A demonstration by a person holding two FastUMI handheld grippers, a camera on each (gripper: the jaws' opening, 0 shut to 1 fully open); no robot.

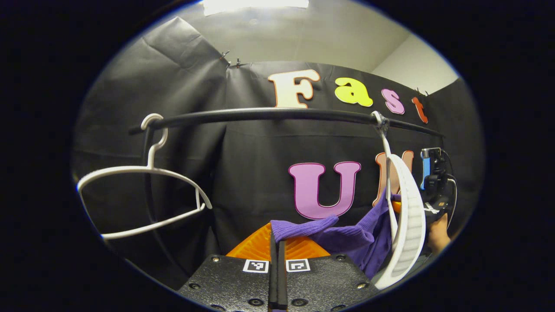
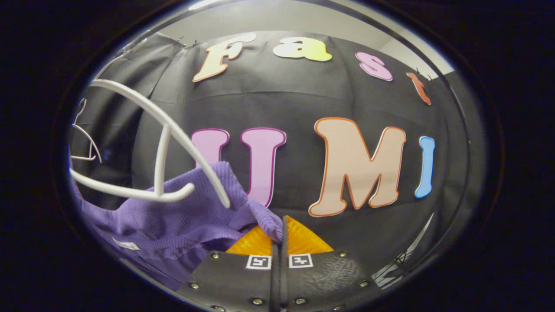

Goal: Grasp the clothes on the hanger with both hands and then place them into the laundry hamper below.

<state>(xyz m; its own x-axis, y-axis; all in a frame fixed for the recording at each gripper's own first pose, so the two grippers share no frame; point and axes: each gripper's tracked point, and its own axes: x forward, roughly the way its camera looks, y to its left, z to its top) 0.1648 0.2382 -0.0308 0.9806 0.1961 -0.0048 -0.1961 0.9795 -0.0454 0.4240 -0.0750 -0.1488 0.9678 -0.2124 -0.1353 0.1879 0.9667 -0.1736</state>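
1. A black clothes rail (image 1: 277, 114) runs across the booth above and beyond the left gripper (image 1: 277, 242), seen in the left gripper view
2. A purple ribbed garment (image 1: 347, 236) stretches between the two grippers; in the left gripper view it drapes from the left gripper's tips away to the right, toward a white hanger (image 1: 407, 216)
3. That white hanger hangs from the rail, up and to the right of the left gripper, seen nearly edge-on, with the purple cloth against its lower part
4. A second white hanger (image 1: 143, 190), bare, hangs from the rail up and to the left of the left gripper
5. The left gripper's fingers are pressed together on a fold of the purple garment, which lies over their tips
6. In the right gripper view, the right gripper (image 2: 279, 236) pinches a corner of the garment (image 2: 173, 216) between its closed fingers; the cloth spreads down and to its left
7. The right gripper, and the hand (image 1: 438, 234) holding it, also show far off to the right of the left gripper, behind the edge-on hanger
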